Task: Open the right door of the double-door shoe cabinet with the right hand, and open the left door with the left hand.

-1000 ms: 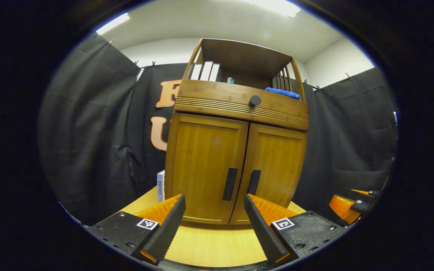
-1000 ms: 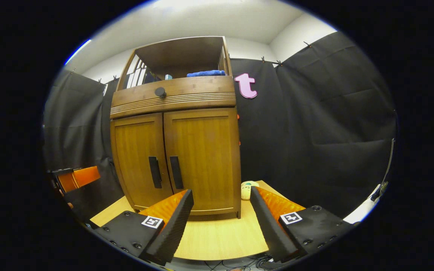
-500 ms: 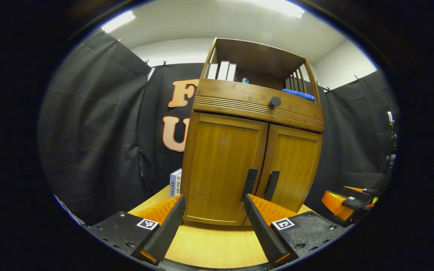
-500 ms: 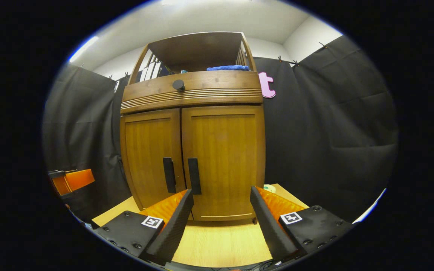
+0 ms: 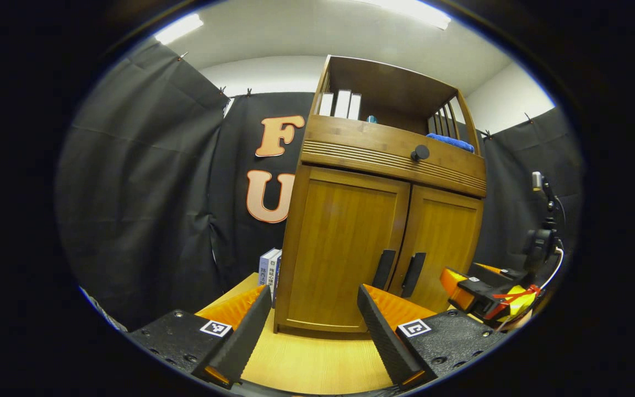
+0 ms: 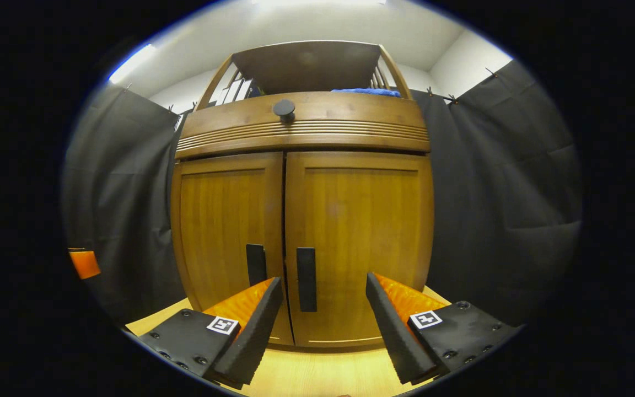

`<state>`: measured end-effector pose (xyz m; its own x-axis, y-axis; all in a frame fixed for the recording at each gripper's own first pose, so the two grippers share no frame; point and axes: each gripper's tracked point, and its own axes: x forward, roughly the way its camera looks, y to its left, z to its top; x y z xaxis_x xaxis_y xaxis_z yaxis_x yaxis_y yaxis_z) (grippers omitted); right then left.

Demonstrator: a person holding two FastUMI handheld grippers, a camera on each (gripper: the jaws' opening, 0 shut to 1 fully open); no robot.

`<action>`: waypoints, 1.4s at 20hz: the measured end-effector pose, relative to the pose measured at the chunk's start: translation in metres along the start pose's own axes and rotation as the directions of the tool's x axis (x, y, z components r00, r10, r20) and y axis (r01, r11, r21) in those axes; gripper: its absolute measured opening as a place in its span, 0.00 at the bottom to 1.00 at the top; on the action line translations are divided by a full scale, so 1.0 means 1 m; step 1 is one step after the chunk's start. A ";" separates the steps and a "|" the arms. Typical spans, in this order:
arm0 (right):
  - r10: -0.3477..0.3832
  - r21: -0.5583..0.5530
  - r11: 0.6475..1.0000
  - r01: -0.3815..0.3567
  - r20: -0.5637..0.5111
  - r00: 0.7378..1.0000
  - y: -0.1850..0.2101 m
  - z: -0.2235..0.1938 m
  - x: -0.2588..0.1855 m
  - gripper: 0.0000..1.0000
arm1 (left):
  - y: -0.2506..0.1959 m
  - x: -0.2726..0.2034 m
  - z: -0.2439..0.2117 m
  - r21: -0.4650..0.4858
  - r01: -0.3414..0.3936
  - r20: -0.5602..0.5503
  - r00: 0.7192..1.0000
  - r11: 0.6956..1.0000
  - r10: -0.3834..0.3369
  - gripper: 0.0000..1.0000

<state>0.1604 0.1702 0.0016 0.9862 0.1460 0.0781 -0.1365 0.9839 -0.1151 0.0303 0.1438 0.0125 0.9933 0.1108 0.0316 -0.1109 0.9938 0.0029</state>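
Plainly, both shoe cabinet (image 6: 301, 220) doors sit closed; each claw (image 6: 323, 325) gapes empty.

- The right gripper (image 6: 323, 300) moved closer to the shoe cabinet (image 6: 301, 220), which grew to fill the middle of the right gripper view.
- The right door's handle (image 6: 306, 279) came to sit between its spread fingers, low in the frame.
- In the left gripper view, the cabinet (image 5: 383, 220) drifted rightward.
- The right gripper (image 5: 474, 292) advanced at lower right.
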 end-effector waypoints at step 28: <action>-0.010 0.032 0.999 0.014 -0.129 0.992 0.008 -0.057 0.123 0.32 | 0.052 -0.007 0.004 0.049 -0.082 0.017 0.997 0.995 0.081 0.95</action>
<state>0.2859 0.1901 -0.0462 0.9913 0.1218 -0.0497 -0.1256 0.9887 -0.0820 0.0179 0.1949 0.0165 0.9804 0.1907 0.0486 -0.1931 0.9799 0.0493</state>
